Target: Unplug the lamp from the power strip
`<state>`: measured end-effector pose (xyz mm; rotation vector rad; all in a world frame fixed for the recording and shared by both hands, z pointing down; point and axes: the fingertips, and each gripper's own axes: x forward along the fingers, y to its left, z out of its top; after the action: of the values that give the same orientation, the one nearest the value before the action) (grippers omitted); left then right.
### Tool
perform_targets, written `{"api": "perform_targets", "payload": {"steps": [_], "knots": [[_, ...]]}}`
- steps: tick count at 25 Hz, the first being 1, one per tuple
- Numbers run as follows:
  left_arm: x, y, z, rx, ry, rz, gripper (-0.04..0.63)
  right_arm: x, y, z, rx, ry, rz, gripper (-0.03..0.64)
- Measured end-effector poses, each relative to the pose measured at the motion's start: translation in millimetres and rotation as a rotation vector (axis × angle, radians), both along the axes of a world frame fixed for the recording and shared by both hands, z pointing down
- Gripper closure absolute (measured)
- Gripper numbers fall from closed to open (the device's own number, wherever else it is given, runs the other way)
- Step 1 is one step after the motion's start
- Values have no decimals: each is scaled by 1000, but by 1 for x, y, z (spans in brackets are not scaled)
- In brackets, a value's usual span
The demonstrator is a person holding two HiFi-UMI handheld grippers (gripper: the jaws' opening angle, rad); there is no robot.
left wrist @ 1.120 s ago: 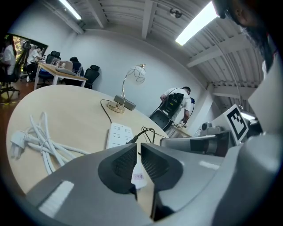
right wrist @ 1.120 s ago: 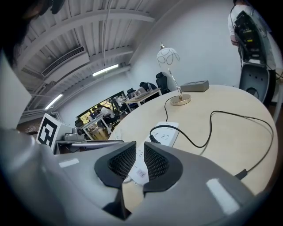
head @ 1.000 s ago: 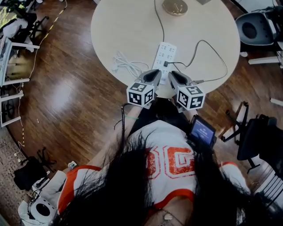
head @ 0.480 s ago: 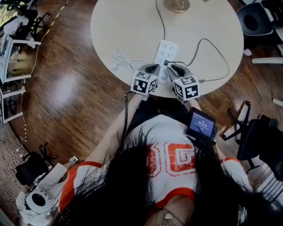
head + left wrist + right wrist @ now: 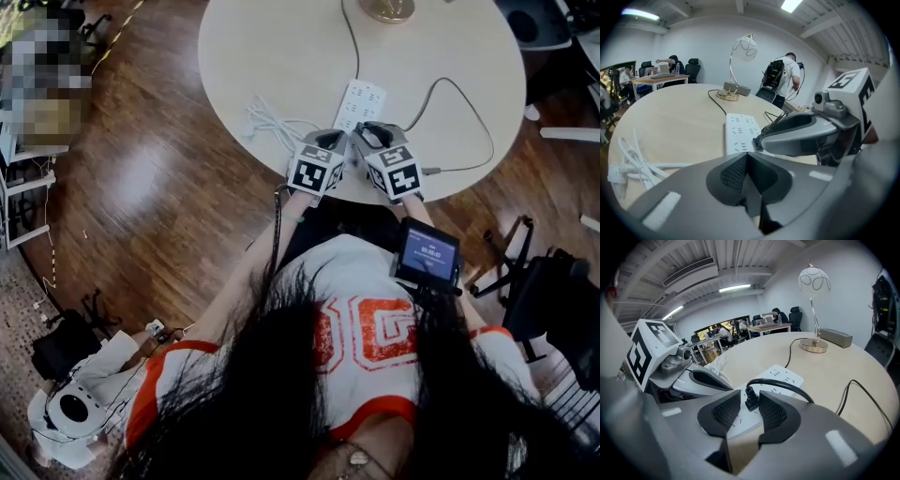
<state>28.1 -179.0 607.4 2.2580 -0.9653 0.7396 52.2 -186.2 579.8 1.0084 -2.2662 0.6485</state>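
Premises: an open-plan office. Overhead there is an exposed grey ceiling with long fluorescent strip lights and a slatted ventilation duct. The plain white walls are bare. At the far left, people sit at a pale rectangular desk with black high-backed office chairs beside it. A second occupied pale desk stands far across the room. Near, a large round pale wooden meeting table stands on a dark polished plank floor, with a black chair at the right.

White power strip, black plug
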Motion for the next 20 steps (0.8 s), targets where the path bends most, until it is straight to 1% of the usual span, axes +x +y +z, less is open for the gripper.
{"api": "perform_targets", "payload": {"steps": [3,6,9,13,15,20], "knots": [[3,2,-4,-10,26,-21,595,-1,-1,3,14,41,-40,509],[4,3,-4,-1,13,-16,595,-1,-5,7,39,103,-91,507],[1,2,-4,7,14,-28,595,-6,-6,7,53,143,-150,503],[0,1,-6,5,6,-24,595,-13,-6,6,79,223,-229,517],[1,1,-6,3,1,-23,595,-12,-6,6,78,235,-228,525],[1,1,-5,-13,2,-30,595,-12,-7,4,86,207,-210,531]]}}
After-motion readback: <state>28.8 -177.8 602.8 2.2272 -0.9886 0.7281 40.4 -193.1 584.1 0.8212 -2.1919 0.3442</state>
